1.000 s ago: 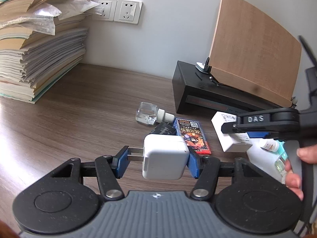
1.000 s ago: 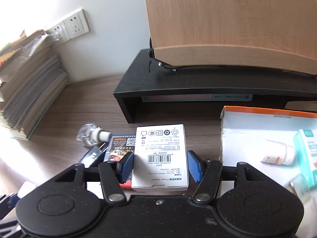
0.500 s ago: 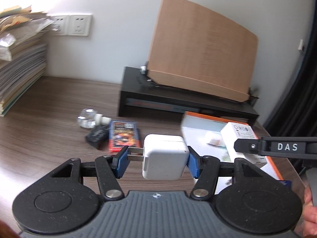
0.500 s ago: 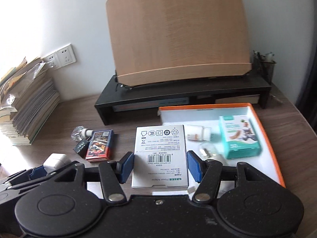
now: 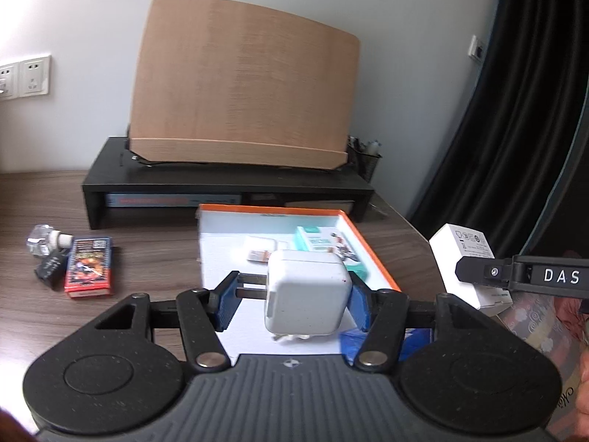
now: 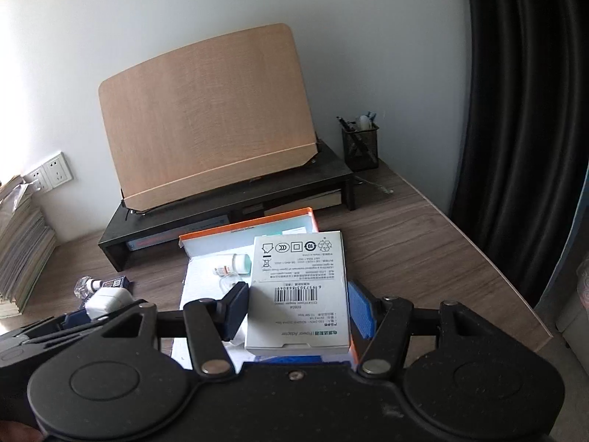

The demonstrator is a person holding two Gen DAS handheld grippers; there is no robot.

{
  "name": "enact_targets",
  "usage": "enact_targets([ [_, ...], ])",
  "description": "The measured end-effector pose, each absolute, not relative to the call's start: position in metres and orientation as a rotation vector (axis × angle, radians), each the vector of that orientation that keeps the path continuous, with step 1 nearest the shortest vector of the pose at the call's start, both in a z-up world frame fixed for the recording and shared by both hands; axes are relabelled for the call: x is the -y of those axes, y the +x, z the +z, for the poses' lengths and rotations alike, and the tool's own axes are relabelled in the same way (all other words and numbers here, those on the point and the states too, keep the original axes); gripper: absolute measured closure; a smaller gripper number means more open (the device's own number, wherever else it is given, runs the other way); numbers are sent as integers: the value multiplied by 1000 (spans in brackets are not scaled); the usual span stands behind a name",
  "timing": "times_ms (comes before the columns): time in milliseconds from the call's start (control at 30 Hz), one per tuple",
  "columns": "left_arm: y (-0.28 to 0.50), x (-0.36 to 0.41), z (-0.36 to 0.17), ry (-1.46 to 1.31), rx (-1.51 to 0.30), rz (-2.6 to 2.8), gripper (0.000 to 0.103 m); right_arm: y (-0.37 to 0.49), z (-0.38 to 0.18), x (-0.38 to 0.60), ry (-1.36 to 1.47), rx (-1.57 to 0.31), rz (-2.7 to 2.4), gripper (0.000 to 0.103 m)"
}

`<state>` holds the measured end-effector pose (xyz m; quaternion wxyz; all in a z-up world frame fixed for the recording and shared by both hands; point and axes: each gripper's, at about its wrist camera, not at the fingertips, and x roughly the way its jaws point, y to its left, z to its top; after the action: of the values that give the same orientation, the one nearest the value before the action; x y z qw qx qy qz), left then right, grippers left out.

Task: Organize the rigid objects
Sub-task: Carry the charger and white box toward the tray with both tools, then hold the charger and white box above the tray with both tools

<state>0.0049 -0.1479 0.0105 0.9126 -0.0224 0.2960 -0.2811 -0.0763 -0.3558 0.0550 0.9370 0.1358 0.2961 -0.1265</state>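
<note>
Charger in left tool

We saw a white charger between blue pads, a white box printed with a black barcode, an orange-rimmed tray lined white, a red card pack at left, and a brown wood-grain desk.

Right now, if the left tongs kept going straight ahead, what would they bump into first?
Probably the orange-rimmed tray and the teal box in it, since the left tongs carry the white charger just above; depth is uncertain.
</note>
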Motion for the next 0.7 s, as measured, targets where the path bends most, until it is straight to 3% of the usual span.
enact_targets([
  [700,-8,179,2,-3,-655,-506,43,-57,42,365,266,-622,-142,32],
])
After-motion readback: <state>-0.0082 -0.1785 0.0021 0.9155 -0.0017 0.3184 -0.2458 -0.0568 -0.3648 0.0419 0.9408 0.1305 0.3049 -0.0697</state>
